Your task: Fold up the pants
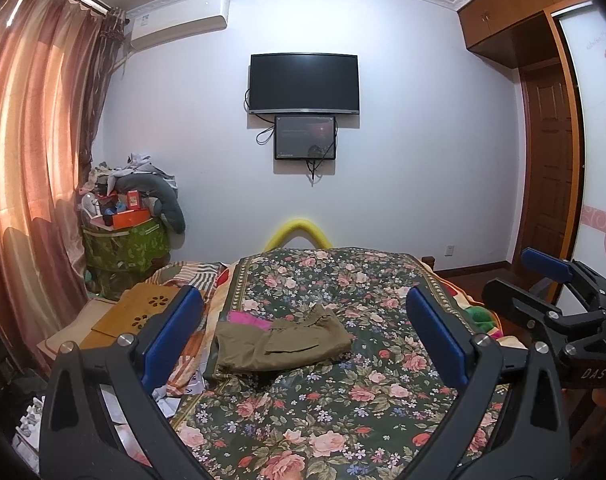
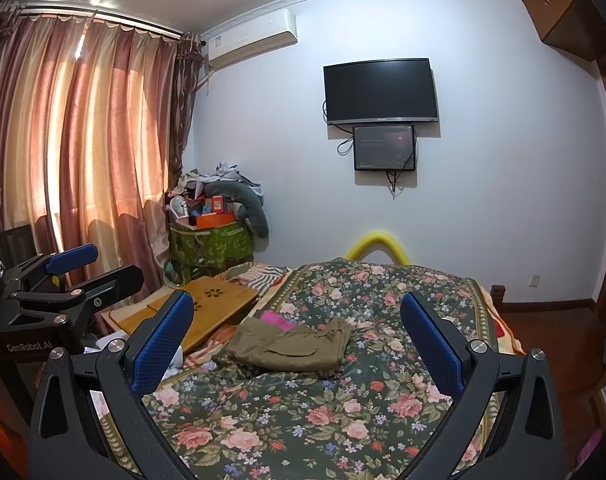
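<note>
Olive-brown pants (image 1: 281, 340) lie folded in a compact bundle on the floral bedspread (image 1: 343, 412), near its left side, with a pink cloth (image 1: 249, 319) under their far left corner. They also show in the right wrist view (image 2: 291, 346). My left gripper (image 1: 303, 316) is open and empty, held above the bed short of the pants. My right gripper (image 2: 297, 320) is open and empty too, at a similar height. Each gripper shows at the edge of the other's view: the right gripper (image 1: 551, 280) and the left gripper (image 2: 75, 264).
A wooden lap desk (image 2: 207, 308) lies left of the bedspread on striped bedding. A cluttered green bin (image 1: 123, 240) stands in the corner by the curtains (image 1: 35, 160). A yellow foam arch (image 1: 297, 232) sits at the bed's far end, below a wall TV (image 1: 303, 84).
</note>
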The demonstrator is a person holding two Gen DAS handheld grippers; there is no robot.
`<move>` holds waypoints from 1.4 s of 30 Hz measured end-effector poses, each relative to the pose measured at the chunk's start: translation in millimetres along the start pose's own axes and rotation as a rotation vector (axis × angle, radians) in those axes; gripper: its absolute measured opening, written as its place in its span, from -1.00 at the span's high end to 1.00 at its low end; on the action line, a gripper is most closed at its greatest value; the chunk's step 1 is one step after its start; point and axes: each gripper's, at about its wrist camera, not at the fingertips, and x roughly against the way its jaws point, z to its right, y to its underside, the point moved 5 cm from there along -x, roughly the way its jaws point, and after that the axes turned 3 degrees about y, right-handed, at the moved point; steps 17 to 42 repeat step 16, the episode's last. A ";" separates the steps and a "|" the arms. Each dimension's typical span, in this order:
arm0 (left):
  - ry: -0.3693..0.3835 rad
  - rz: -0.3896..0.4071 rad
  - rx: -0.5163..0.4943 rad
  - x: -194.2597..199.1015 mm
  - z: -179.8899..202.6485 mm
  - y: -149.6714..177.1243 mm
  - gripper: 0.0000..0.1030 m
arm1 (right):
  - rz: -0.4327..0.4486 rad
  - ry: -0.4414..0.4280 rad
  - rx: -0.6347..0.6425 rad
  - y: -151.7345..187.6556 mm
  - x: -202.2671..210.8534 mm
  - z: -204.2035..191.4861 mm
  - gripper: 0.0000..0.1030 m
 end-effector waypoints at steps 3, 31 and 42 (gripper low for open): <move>0.003 -0.007 0.001 0.0 -0.9 0.6 -1.00 | 0.003 0.003 -0.001 -0.3 0.6 0.6 -1.00; 0.031 -0.027 0.018 -5.7 -4.8 3.3 -1.00 | -0.008 0.011 -0.005 2.5 -3.3 0.6 -1.00; 0.031 -0.027 0.018 -5.7 -4.8 3.3 -1.00 | -0.008 0.011 -0.005 2.5 -3.3 0.6 -1.00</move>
